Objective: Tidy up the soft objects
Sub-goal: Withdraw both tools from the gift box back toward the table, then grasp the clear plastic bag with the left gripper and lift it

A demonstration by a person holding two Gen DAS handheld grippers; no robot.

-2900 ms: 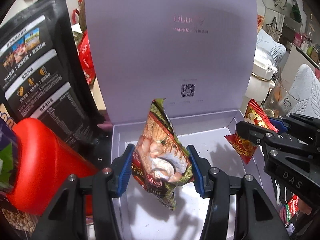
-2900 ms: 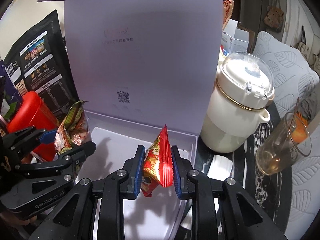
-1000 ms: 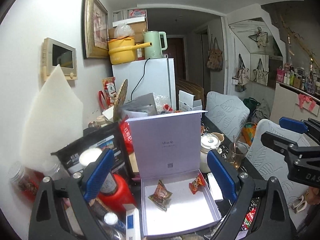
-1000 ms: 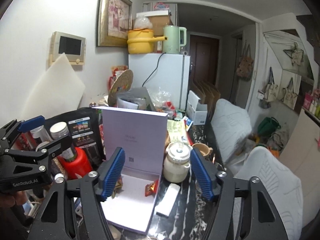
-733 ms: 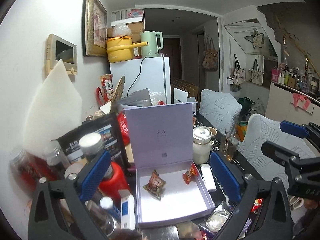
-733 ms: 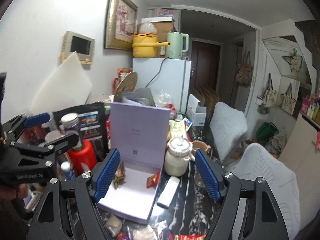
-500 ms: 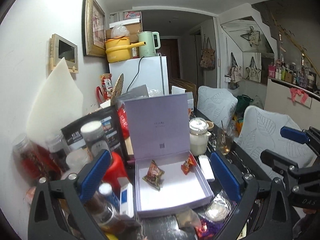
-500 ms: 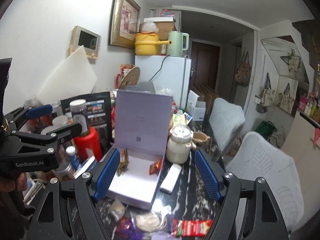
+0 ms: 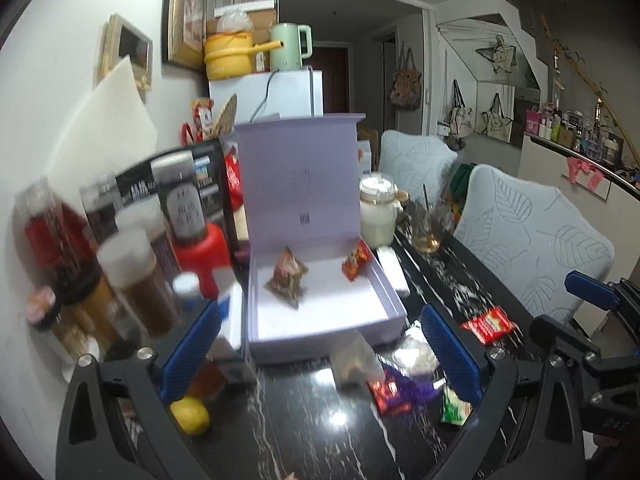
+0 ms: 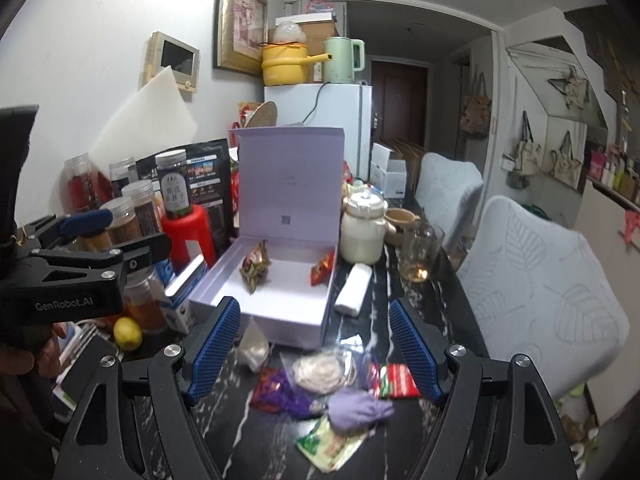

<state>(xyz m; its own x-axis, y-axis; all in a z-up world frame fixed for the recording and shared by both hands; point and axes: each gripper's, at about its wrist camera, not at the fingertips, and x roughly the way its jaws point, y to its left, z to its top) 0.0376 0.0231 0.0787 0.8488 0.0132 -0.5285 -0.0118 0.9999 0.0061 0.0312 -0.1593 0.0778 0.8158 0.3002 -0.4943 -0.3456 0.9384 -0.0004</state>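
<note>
An open lavender box (image 9: 324,336) (image 10: 296,332) stands on the black marble table with its lid upright. Inside lie a green-brown snack packet (image 9: 286,276) (image 10: 254,268) and a red packet (image 9: 356,258) (image 10: 322,268). In front of the box lie loose soft items: a red packet (image 10: 396,380), a purple pouch (image 10: 358,406), a green packet (image 10: 328,440), a clear bag with a white coil (image 10: 320,368) and a purple-red wrapper (image 10: 276,392). My left gripper (image 9: 320,320) and right gripper (image 10: 314,308) hover above these, both open and empty.
Jars (image 10: 138,208), a red bottle (image 10: 188,232) and a lemon (image 10: 127,334) crowd the left side. A cream pot (image 10: 362,228), a glass (image 10: 420,252) and a white bar (image 10: 354,288) stand right of the box. Pale chairs (image 10: 540,300) line the table's right edge.
Both grippers let go of their packets in the box, then drew back and sank toward the table's near end. The loose packets in front of the box have come into view.
</note>
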